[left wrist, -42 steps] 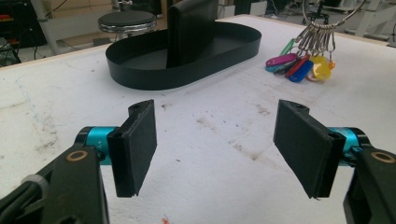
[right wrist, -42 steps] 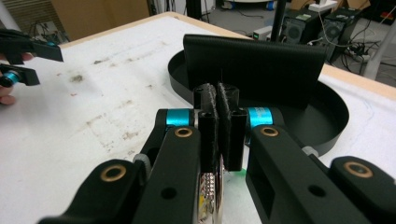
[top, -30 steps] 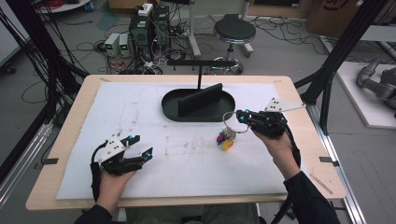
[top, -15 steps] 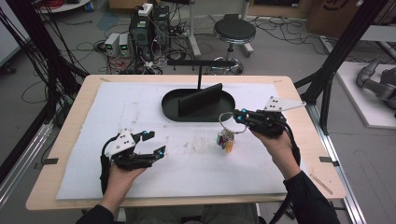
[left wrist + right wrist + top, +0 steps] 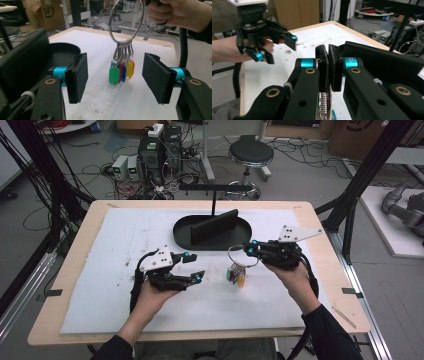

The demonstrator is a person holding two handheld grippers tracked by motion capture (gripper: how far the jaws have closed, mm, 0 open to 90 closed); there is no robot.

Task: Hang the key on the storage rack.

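Observation:
My right gripper (image 5: 248, 248) is shut on a large metal key ring (image 5: 241, 256) and holds it up just above the white mat. Several coloured tags (image 5: 236, 275) hang from the ring. In the right gripper view the pads (image 5: 323, 65) press together, with the ring's coil (image 5: 325, 105) below them. My left gripper (image 5: 195, 266) is open to the left of the tags, a short gap away, and points at them. Its jaws have just been closing a little with nothing between them. In the left gripper view the ring (image 5: 113, 30) and tags (image 5: 121, 72) hang beyond the open pads (image 5: 78, 77).
A black oval tray (image 5: 182, 232) with an upright black block (image 5: 215, 226) lies behind the ring at the mat's far middle. A thin black T-stand (image 5: 214, 195) rises behind it. The white mat (image 5: 100, 285) covers most of the wooden table.
My left gripper has moved right and somewhat up across the mat, toward the hanging tags. The right gripper and the ring have stayed where they were.

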